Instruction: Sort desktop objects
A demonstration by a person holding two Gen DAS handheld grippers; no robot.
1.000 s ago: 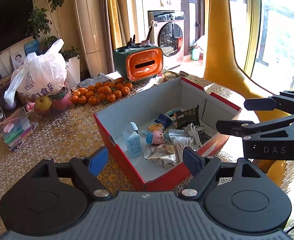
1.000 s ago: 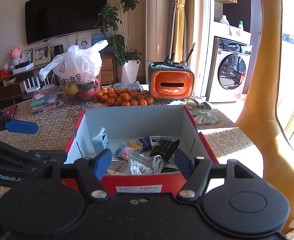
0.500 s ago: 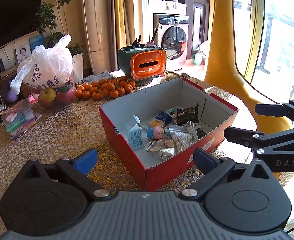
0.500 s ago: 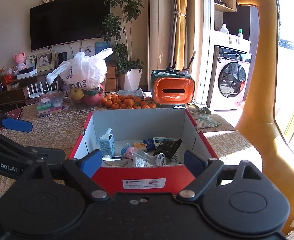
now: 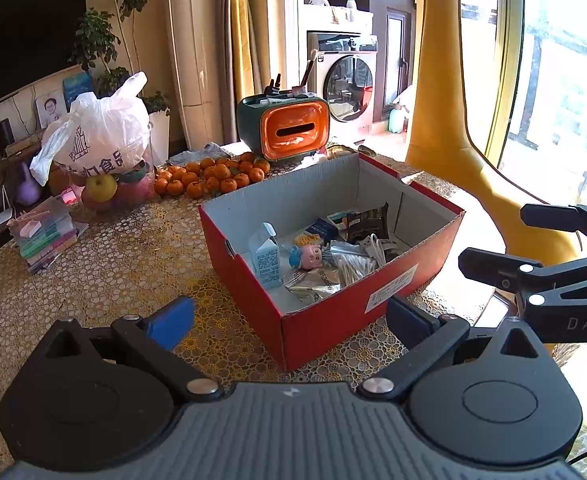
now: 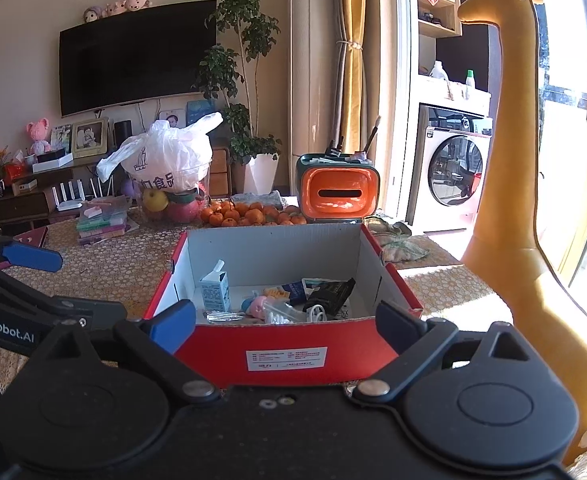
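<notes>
A red cardboard box point(image 5: 397, 288) point(image 6: 285, 340) stands open on the lace-covered table. Inside lie a small milk carton point(image 5: 266, 256) point(image 6: 215, 291), a pink and blue toy figure point(image 5: 307, 256) point(image 6: 258, 305), a dark snack packet point(image 5: 367, 222) point(image 6: 329, 294), cotton swabs point(image 5: 353, 266), a white cable and foil wrappers. My left gripper point(image 5: 289, 318) is open and empty, held back from the box's near corner. My right gripper point(image 6: 285, 322) is open and empty, in front of the box's labelled wall. Each gripper shows at the edge of the other's view.
Behind the box sit a heap of oranges point(image 5: 209, 178) point(image 6: 249, 212), an orange and green organiser point(image 5: 289, 130) point(image 6: 335, 190), a white plastic bag over fruit point(image 5: 97, 140) point(image 6: 165, 164) and stacked boxes point(image 5: 43, 232). A yellow giraffe figure point(image 6: 509, 200) stands at the right.
Both grippers have pulled back from the box and risen, so it looks smaller and farther. Both pairs of fingers have spread wider. The box's contents have not moved.
</notes>
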